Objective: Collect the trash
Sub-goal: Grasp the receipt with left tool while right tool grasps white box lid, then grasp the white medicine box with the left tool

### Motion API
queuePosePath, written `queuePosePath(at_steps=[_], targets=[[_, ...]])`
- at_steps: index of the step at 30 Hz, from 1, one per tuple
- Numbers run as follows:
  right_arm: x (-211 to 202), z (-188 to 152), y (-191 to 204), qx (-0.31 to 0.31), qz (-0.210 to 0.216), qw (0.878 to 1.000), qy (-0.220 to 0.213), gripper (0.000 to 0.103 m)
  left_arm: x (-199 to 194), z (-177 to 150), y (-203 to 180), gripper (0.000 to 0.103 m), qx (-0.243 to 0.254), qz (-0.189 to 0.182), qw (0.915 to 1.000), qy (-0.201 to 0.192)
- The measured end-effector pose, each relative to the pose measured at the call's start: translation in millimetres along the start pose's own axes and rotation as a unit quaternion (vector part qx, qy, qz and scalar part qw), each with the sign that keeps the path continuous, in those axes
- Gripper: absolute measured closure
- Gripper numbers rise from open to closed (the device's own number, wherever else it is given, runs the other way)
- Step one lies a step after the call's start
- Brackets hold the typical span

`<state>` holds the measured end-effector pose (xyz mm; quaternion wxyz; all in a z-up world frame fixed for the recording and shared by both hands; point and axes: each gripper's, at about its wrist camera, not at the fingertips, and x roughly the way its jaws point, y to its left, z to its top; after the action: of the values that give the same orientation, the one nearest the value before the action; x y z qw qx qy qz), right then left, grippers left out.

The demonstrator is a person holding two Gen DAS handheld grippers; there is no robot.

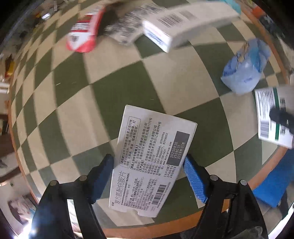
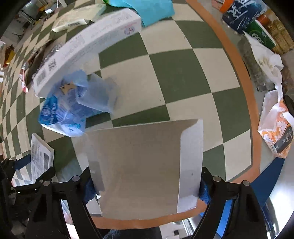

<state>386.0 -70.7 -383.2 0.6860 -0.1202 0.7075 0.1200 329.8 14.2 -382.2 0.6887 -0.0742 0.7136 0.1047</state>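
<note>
My left gripper (image 1: pixel 148 171) is shut on a flattened white medicine box (image 1: pixel 150 158) with black printed text, held above the green-and-cream checkered table (image 1: pixel 77 114). My right gripper (image 2: pixel 145 185) is shut on a flattened grey carton (image 2: pixel 143 169); the same carton shows at the right edge of the left wrist view (image 1: pixel 272 114), printed with a green stripe. The left-held box shows in the right wrist view (image 2: pixel 41 156) at lower left. On the table lie a crumpled blue plastic wrapper (image 1: pixel 244 68) (image 2: pixel 73 103), a long white box (image 1: pixel 185 22) (image 2: pixel 86 44), and a red-and-white wrapper (image 1: pixel 82 33).
A silver printed wrapper (image 1: pixel 126 27) lies between the red wrapper and the long box. Turquoise paper (image 2: pixel 147 9) lies at the far edge. Beyond the table's orange rim (image 2: pixel 237 60) are an orange-and-white bag (image 2: pixel 275 132), a white bag (image 2: pixel 264 55), and bottles and cans (image 2: pixel 244 14).
</note>
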Motion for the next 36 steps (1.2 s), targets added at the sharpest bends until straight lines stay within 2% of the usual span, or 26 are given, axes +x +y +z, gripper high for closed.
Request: queuePosePath(at_steps=[4,6,13,18,21,23,25,27,29,33,35,36], targets=[[-13.7,-22.2,7.0,0.001,0.011,1.000,-0.013,0.017,-24.5,-25.4,20.0,0.028,-0.057,-0.017,0.9977,-0.033],[-23.5,-36.1,13.4,0.003,0.031,0.999,-0.025,0.017,-36.7,-41.1,31.6,0.028,-0.083,-0.027,0.9950,-0.049],[-56.8,-107.1,51.1,-0.012,0.087,0.994,-0.057,0.017,-77.5,-121.4,75.6,0.028,-0.134,-0.073,0.9829,-0.103],[-80.7,-193.1,88.2,-0.017,0.107,0.992,-0.071,0.017,-78.4,-174.2,100.5,0.032,-0.155,-0.136,0.9712,-0.118],[-86.1,-245.5,87.5,-0.015,0.113,0.991,-0.073,0.017,-63.1,-209.0,112.1,0.032,-0.169,-0.164,0.9640,-0.122],[-74.6,-272.2,96.1,-0.015,0.113,0.991,-0.071,0.017,-39.3,-226.9,118.5,0.032,-0.183,-0.179,0.9606,-0.108],[-51.0,-293.7,103.1,-0.013,0.112,0.992,-0.054,0.017,-20.0,-241.8,123.3,0.053,-0.195,-0.191,0.9574,-0.094],[-14.8,-305.1,109.5,-0.008,0.115,0.993,-0.030,0.017,-2.8,-253.7,126.4,0.054,-0.204,-0.206,0.9531,-0.088],[16.9,-315.8,115.3,-0.002,0.125,0.992,-0.010,0.017,15.7,-266.6,128.8,0.054,-0.211,-0.202,0.9523,-0.087],[79.7,-316.2,131.4,-0.008,0.128,0.992,-0.002,0.017,65.8,-286.2,133.5,0.053,-0.224,-0.155,0.9594,-0.071],[105.3,-314.8,139.6,-0.021,0.128,0.992,0.003,0.017,87.5,-292.0,139.4,0.053,-0.247,-0.159,0.9546,-0.048],[119.9,-316.2,142.0,-0.024,0.123,0.992,0.007,0.017,92.5,-294.7,143.4,0.052,-0.263,-0.179,0.9471,-0.042]])
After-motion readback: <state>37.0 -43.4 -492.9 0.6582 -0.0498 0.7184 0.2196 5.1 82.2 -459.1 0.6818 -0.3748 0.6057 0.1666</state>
